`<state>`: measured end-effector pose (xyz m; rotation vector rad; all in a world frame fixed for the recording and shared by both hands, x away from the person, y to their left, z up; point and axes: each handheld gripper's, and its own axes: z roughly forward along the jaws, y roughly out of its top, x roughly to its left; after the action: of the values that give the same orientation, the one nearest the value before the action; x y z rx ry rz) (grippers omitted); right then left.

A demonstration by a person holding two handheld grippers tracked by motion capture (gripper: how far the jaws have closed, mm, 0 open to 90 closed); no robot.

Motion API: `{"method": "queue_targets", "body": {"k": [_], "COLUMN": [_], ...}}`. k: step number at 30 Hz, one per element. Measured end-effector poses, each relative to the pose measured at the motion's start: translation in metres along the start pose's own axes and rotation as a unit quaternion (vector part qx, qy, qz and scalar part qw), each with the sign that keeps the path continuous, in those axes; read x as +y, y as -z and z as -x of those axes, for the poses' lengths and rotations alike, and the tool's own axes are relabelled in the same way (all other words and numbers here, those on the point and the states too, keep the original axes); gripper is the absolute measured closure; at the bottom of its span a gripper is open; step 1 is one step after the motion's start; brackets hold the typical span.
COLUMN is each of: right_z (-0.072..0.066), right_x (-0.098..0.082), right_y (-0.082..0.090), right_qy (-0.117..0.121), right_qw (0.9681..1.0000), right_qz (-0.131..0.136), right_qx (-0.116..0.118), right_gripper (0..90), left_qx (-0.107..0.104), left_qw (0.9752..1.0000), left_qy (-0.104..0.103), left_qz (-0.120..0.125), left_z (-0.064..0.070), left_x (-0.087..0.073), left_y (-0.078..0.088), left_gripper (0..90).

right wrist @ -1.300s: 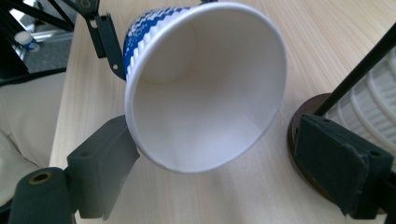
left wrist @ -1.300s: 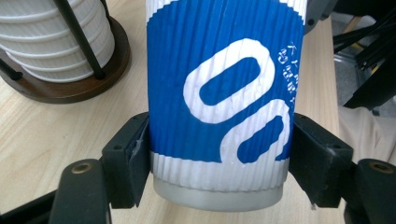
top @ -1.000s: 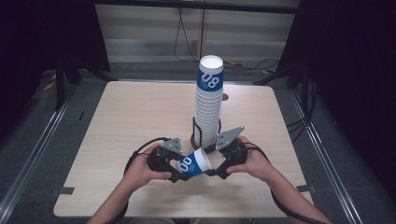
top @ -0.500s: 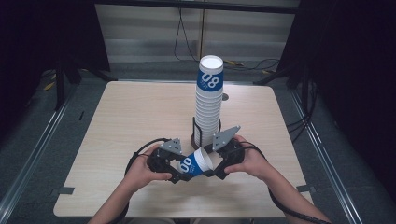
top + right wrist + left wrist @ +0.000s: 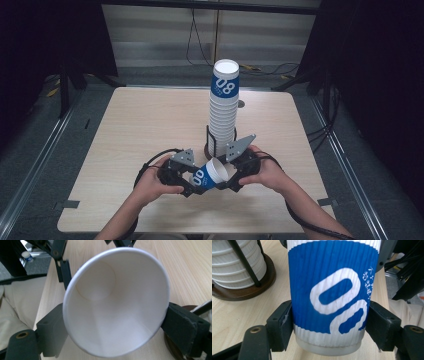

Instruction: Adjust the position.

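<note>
The top cup of the tall stack (image 5: 224, 82) has a big white "08" on its blue band. The cup (image 5: 332, 295) squeezed between the left gripper's fingers (image 5: 279, 327) shows big white number shapes, partly cut off. The small print beside them is too blurry to read.

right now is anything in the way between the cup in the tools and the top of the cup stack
Nothing visible blocks it. The cup lies on its side between the left tool and the right tool, low in front of the stack. The stack's top is open above, though the stack stands tall, so the cup would likely need to rise well above it.
</note>
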<state>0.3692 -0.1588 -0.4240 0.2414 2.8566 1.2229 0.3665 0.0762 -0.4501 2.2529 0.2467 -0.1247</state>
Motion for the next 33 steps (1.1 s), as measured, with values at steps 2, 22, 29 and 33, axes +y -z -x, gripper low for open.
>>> {"method": "queue_targets", "body": {"k": [2,22,29,33], "right_z": [0.000,-0.001,-0.001,-0.002], "right_x": [0.001,0.005,0.004,0.006], "right_y": [0.000,0.003,0.003,0.003], "right_qy": [0.004,0.019,0.023,0.023], "right_qw": [1.0000,0.9990,0.9974,0.9951], "right_qz": [0.001,-0.040,-0.066,-0.094], "right_qx": [0.002,-0.009,-0.014,-0.020], "right_gripper": [13.7,16.5,16.5,16.5], "left_qx": [-0.001,0.036,0.048,0.048], "left_qw": [1.0000,0.9987,0.9982,0.9982], "left_qy": [-0.004,0.000,0.010,0.012], "left_qz": [-0.008,-0.035,-0.033,-0.032], "left_z": [0.000,0.001,0.001,0.000], "left_x": [0.000,-0.004,-0.012,-0.016], "left_y": [0.000,-0.004,0.001,0.003], "left_gripper": [28.9,18.4,18.0,18.0]}}
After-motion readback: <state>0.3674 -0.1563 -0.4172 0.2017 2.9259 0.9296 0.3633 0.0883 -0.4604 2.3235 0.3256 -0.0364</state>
